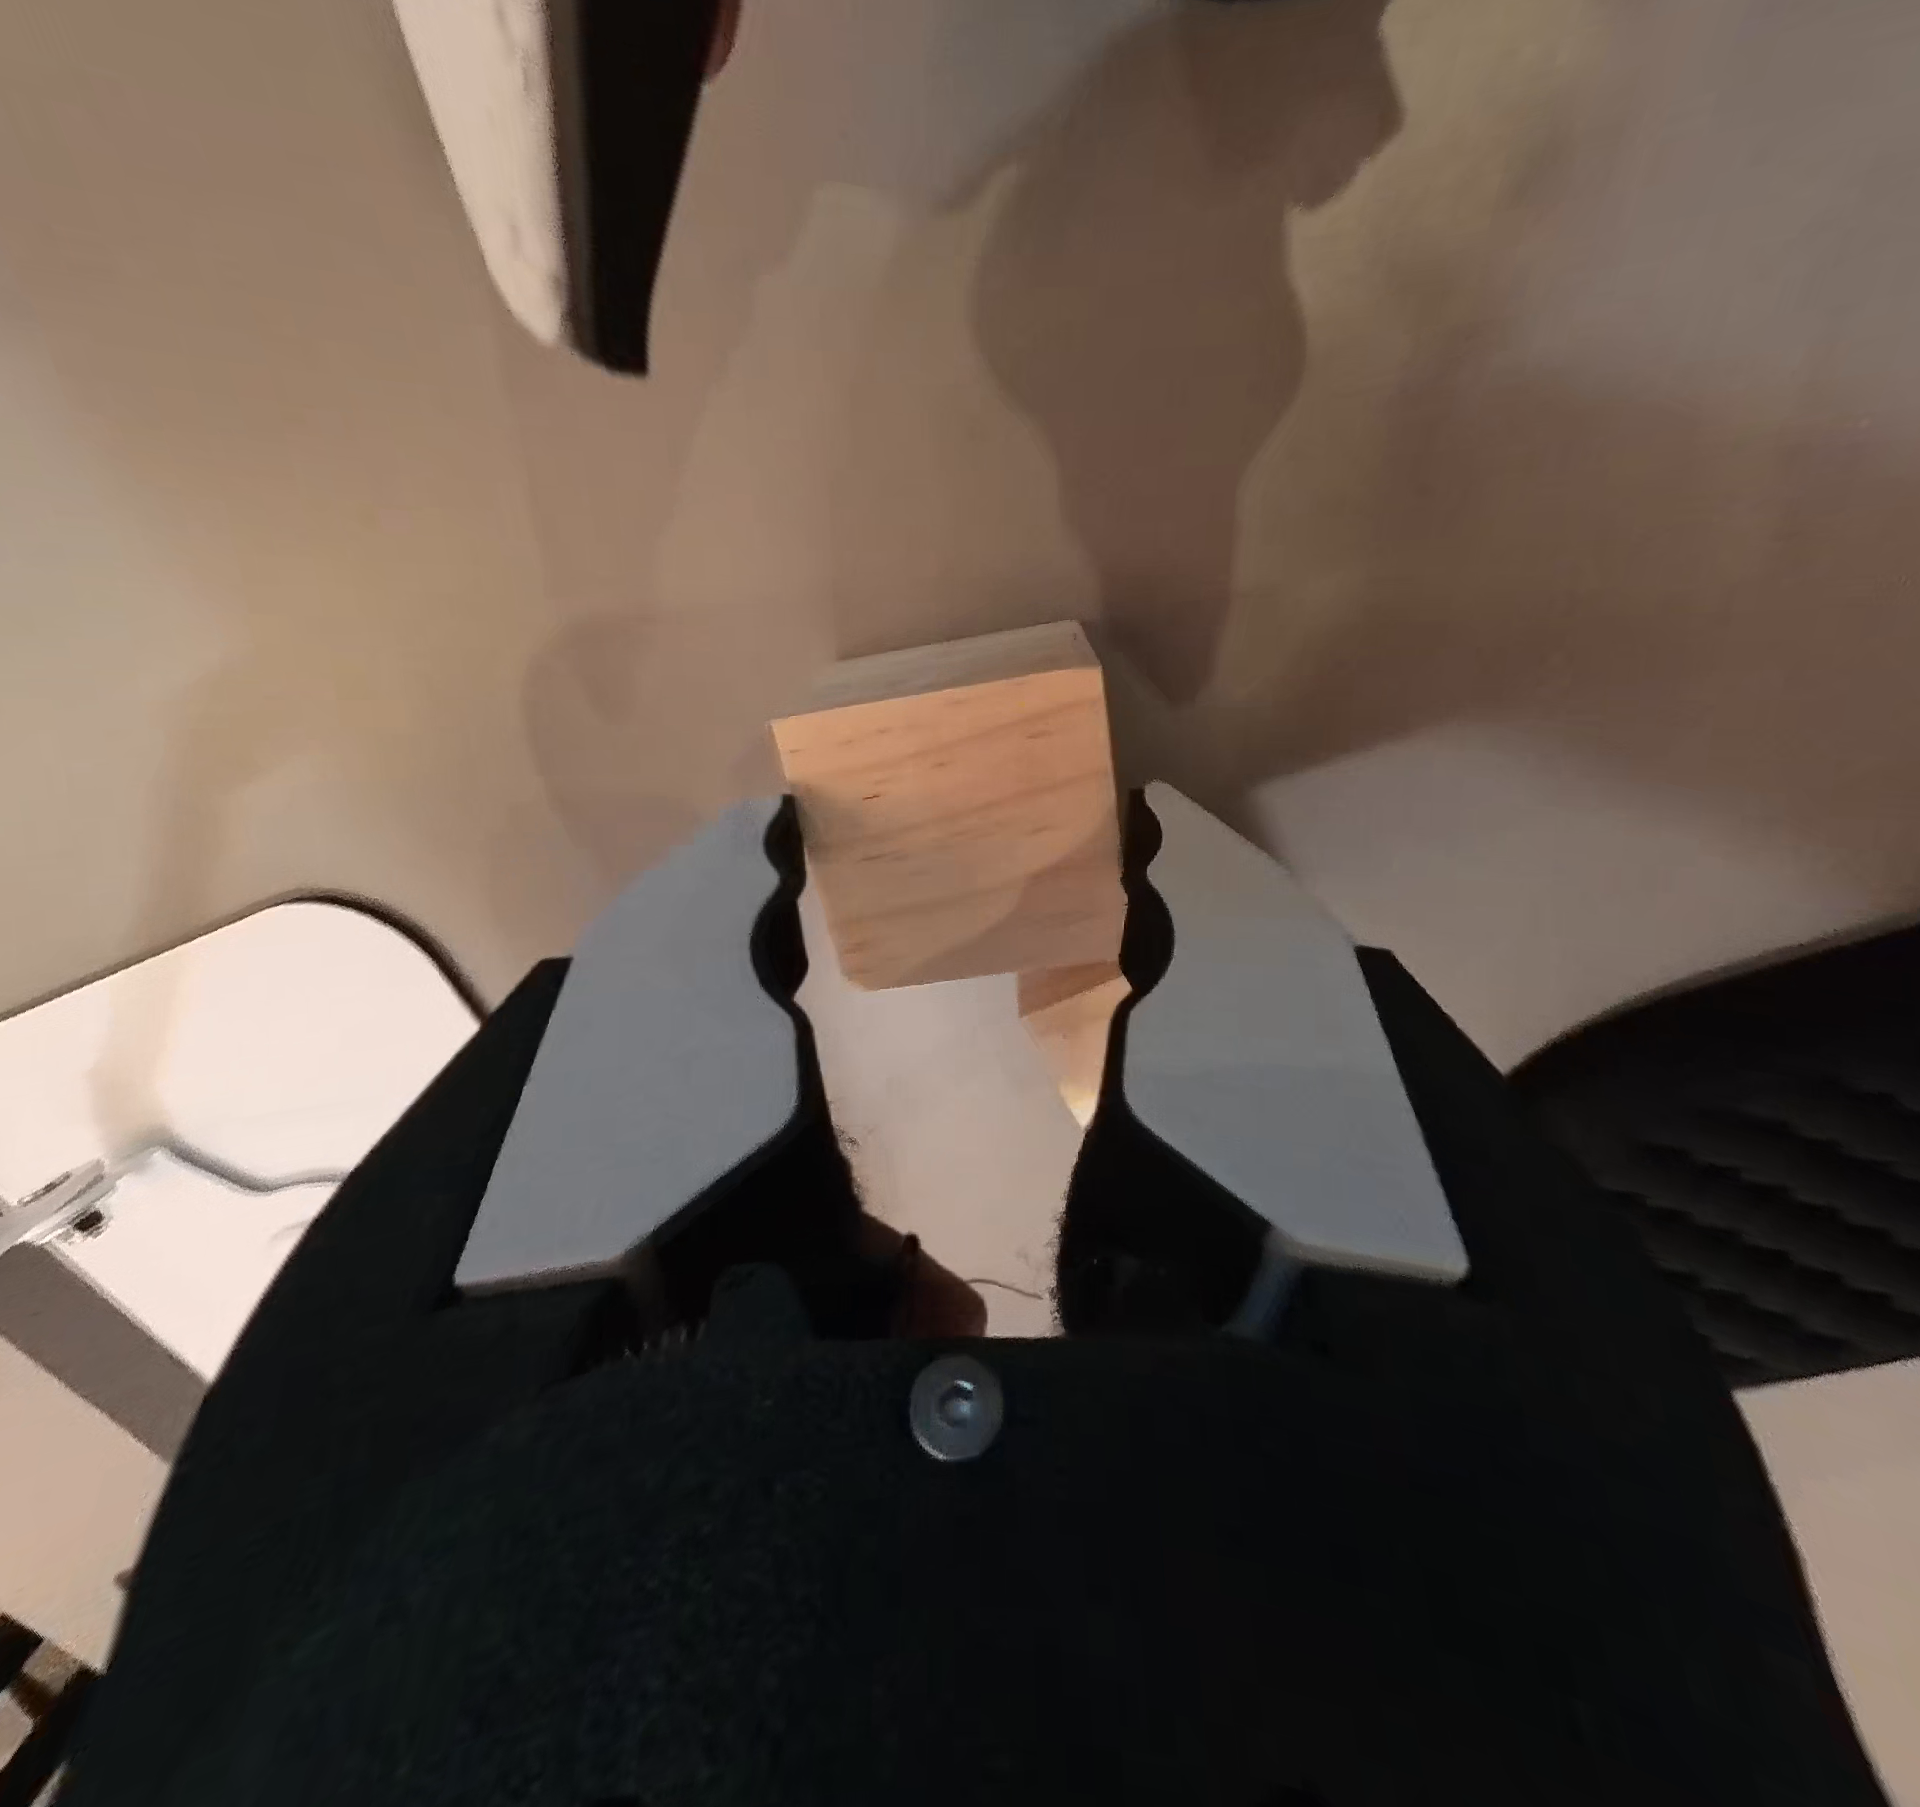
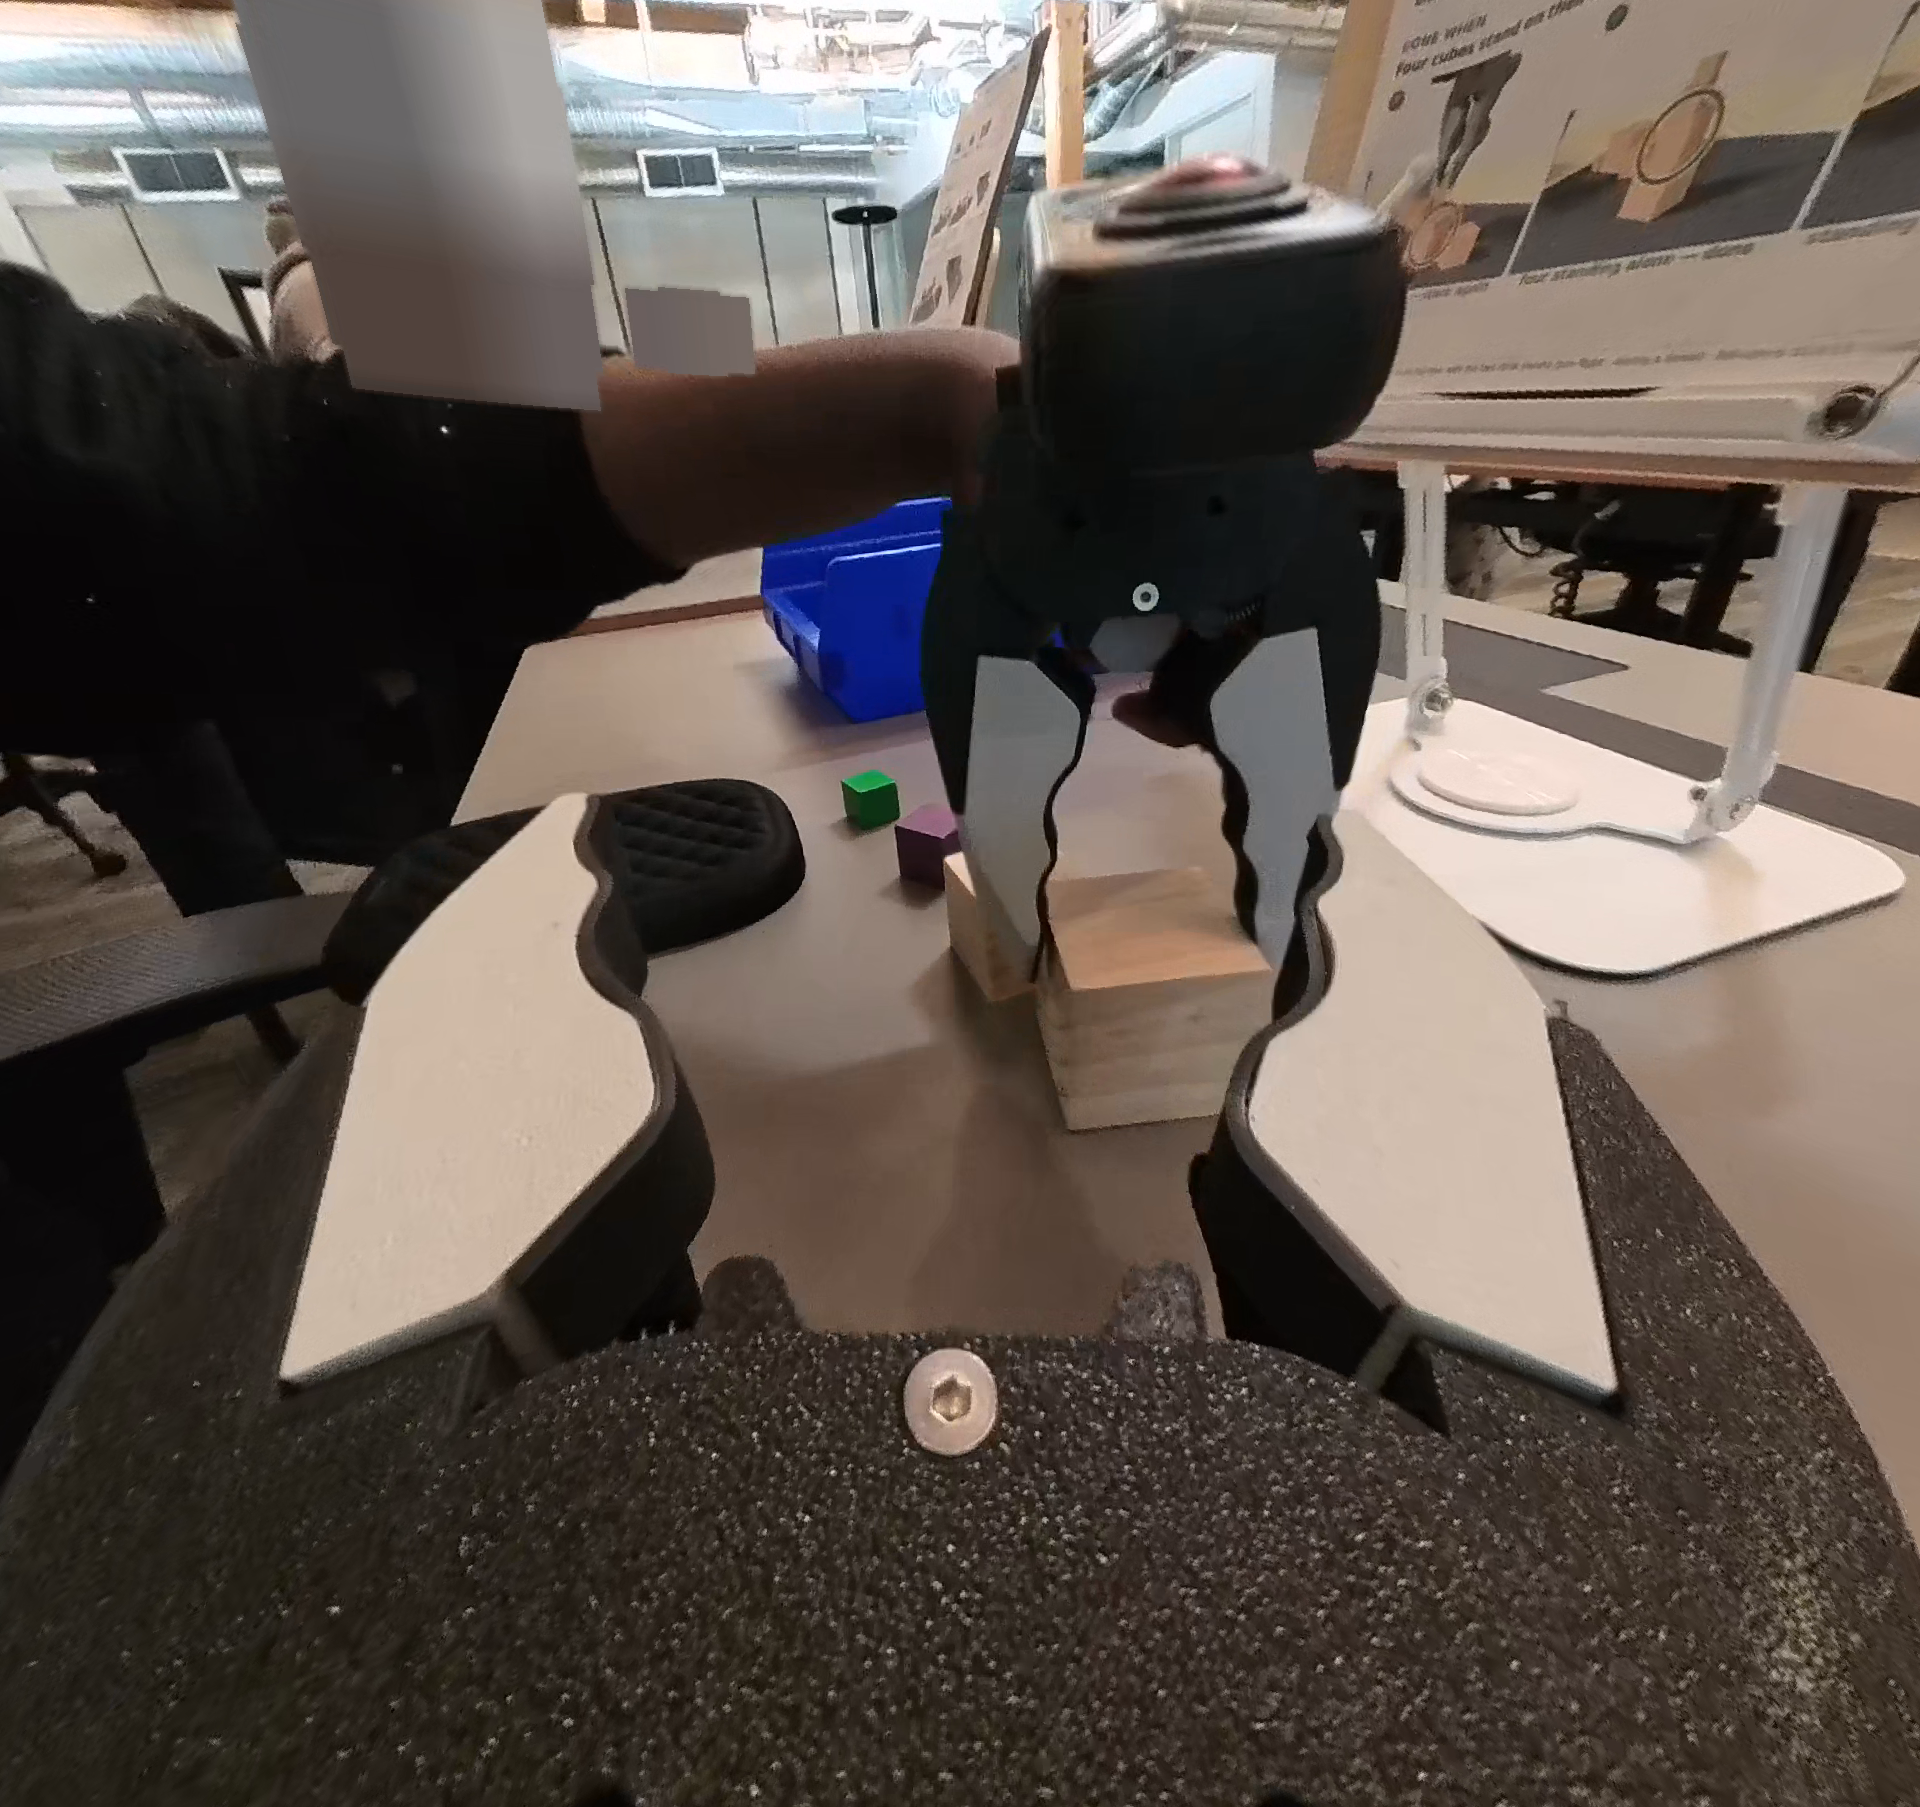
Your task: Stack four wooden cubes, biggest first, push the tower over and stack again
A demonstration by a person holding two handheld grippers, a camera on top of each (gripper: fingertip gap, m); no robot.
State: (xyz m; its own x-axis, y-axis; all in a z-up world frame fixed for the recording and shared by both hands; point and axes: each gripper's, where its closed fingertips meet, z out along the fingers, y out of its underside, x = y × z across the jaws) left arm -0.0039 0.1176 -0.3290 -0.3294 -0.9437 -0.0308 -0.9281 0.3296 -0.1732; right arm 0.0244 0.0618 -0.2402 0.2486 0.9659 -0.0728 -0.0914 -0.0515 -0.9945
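Clamping a wooden block point(image 1: 951, 822) from both sides is the L gripper point(image 1: 961, 812), while the R gripper point(image 2: 956, 827) sits wide apart & empty, block at its 1 o'clock.

Black grainy claw point(image 2: 945, 936) bodies, pale grey wavy-edged fingers point(image 2: 488, 1061), silver hex screw point(image 2: 949, 1407), black sleeve point(image 2: 260, 531).

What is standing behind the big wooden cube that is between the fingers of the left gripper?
Behind the big wooden cube stands a second wooden block, touching it or nearly so. The left gripper and the cube cover most of the block, so its full shape cannot be seen.
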